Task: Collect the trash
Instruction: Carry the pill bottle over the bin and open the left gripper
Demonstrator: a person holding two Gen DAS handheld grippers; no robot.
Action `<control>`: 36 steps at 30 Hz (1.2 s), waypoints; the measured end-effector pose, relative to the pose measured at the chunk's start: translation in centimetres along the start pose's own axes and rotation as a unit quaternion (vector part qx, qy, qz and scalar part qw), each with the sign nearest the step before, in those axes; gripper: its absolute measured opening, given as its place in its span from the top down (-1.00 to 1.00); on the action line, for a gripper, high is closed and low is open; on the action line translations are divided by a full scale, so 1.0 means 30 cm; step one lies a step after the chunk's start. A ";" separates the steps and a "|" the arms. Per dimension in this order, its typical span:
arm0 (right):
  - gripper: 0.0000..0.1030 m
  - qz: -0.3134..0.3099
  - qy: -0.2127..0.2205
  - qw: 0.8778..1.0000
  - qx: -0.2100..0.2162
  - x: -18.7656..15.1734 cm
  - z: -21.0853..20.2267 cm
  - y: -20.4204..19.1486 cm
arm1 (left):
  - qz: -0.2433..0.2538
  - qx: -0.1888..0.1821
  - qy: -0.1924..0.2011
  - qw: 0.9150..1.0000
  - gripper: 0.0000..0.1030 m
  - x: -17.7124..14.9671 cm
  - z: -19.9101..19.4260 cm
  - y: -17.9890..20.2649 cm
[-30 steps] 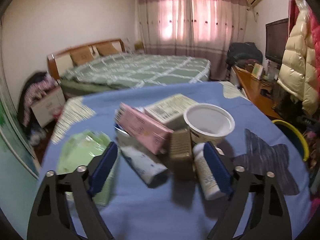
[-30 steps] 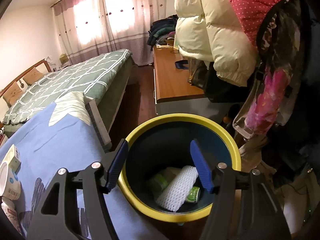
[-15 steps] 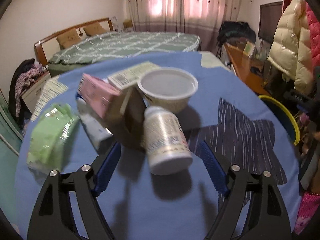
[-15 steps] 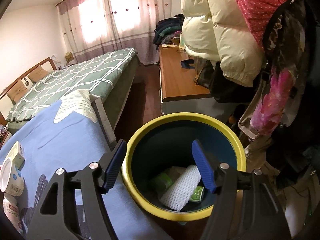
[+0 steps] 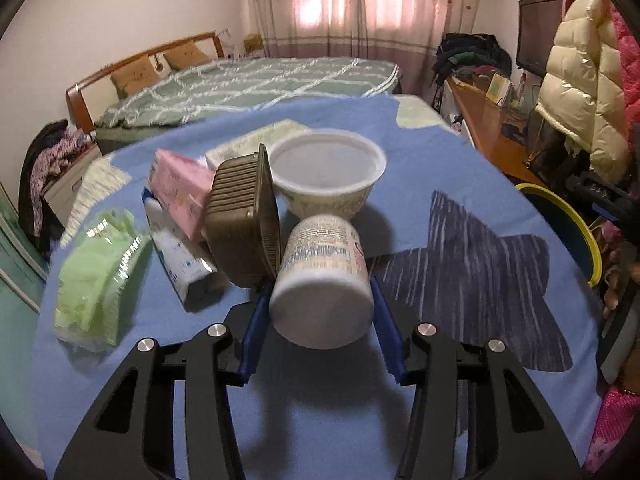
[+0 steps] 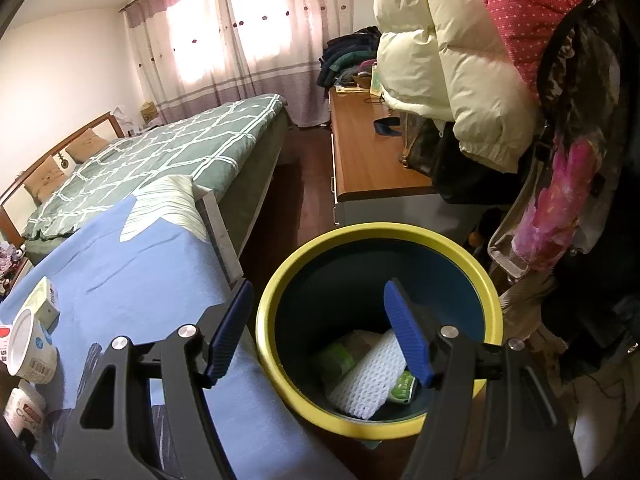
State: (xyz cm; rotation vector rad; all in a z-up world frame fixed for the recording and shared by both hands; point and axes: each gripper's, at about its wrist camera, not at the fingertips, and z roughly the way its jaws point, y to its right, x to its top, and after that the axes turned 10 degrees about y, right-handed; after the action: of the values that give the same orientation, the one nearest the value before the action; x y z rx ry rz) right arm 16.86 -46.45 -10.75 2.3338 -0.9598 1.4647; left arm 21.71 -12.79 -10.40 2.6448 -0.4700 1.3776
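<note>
In the left wrist view my left gripper is shut on a white printed bottle lying on its side on the blue tablecloth. A brown plastic tray leans against the bottle's left. Behind stand a white paper bowl, a pink box, a white-blue carton and a green wipes pack. In the right wrist view my right gripper is open and empty above the yellow-rimmed blue bin, which holds a white foam net and green wrappers.
The bin's rim shows past the table's right edge. A bed lies behind the table, a wooden desk beyond the bin. Coats hang on the right, close to the bin. The bowl shows at the far left.
My left gripper moved forward onto the bottle and closed on it. My right gripper stayed open over the bin, with only a slight shift of view.
</note>
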 end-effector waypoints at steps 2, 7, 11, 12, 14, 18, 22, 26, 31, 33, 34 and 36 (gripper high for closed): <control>-0.26 0.002 0.000 1.000 0.003 0.000 0.000 0.000 | 0.006 -0.003 0.011 1.000 0.06 0.018 -0.030 0.006; -0.26 0.004 0.000 1.000 0.006 -0.001 -0.006 0.001 | 0.015 -0.012 0.025 0.999 0.06 0.059 -0.066 0.015; -0.26 0.006 0.000 1.000 0.008 -0.001 -0.009 0.000 | 0.014 -0.018 0.019 1.000 0.06 0.069 -0.055 0.024; -0.26 0.007 0.000 1.000 0.009 -0.001 -0.009 0.000 | 0.015 -0.019 0.018 1.000 0.06 0.069 -0.056 0.026; -0.26 0.009 -0.001 1.000 0.012 -0.002 -0.010 -0.001 | 0.016 -0.020 0.018 0.999 0.06 0.069 -0.063 0.030; -0.26 0.011 -0.001 1.000 0.020 0.000 -0.017 -0.006 | 0.008 -0.036 0.017 0.999 0.06 0.074 -0.076 0.030; -0.26 0.018 0.000 0.999 0.029 0.001 -0.022 0.000 | 0.003 -0.047 0.005 0.999 0.06 0.064 -0.065 0.022; -0.26 0.023 -0.001 0.999 0.040 0.004 -0.027 0.004 | -0.005 -0.056 -0.003 0.998 0.06 0.037 -0.049 0.006; -0.26 0.025 -0.003 0.998 0.054 0.004 -0.030 -0.002 | 0.002 -0.049 -0.001 0.999 -0.06 0.018 -0.054 0.013; -0.26 0.025 -0.003 0.998 0.058 0.003 -0.031 -0.004 | -0.001 -0.051 -0.002 0.999 -0.13 0.010 -0.053 0.016; -0.26 0.026 -0.003 0.998 0.059 0.002 -0.032 -0.003 | 0.002 -0.052 -0.003 0.999 -0.13 0.006 -0.052 0.022; -0.26 0.028 -0.003 0.998 0.062 0.003 -0.032 -0.002 | 0.003 -0.053 -0.005 0.999 -0.13 0.002 -0.050 0.025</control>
State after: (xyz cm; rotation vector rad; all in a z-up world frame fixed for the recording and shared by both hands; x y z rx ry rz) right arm 16.21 -45.96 -10.20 2.4172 -0.9693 1.5810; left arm 20.34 -13.14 -9.52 2.5679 -0.5365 1.3042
